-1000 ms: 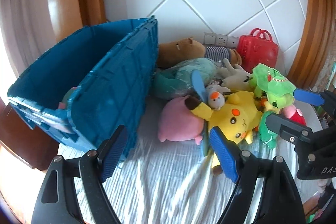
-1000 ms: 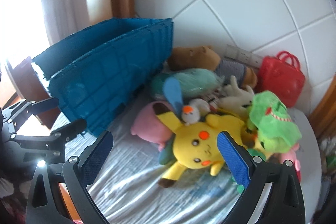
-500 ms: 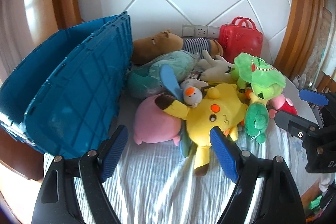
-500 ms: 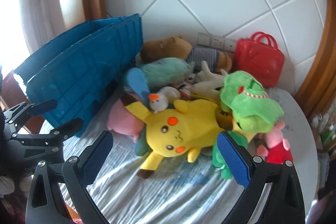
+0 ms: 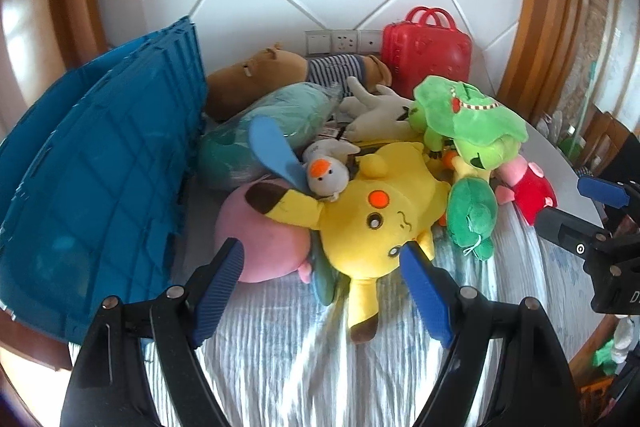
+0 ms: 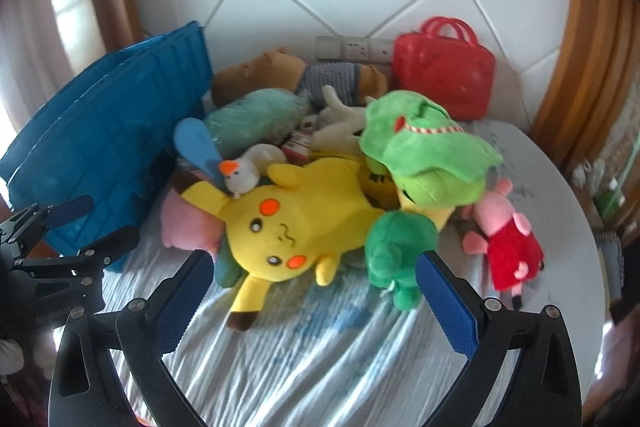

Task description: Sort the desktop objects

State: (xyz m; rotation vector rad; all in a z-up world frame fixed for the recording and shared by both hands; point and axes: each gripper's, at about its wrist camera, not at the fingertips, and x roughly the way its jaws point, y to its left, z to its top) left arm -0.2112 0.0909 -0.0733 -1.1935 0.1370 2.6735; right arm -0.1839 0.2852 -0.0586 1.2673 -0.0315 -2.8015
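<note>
Jaws of both the left gripper (image 5: 320, 287) and the right gripper (image 6: 316, 291) stand wide apart and empty above the striped cloth on the counter (image 6: 320, 359). Just beyond them lies the yellow plush (image 5: 380, 223), at the pile's near edge, looking light, soft and squashy; its round body seems the surest place to pinch, since a limb would flop. At ten o'clock the blue crate (image 5: 100, 167) stands tilted, its inside hidden. At one o'clock, against the wall, sits a closed red case (image 5: 426, 55).
</note>
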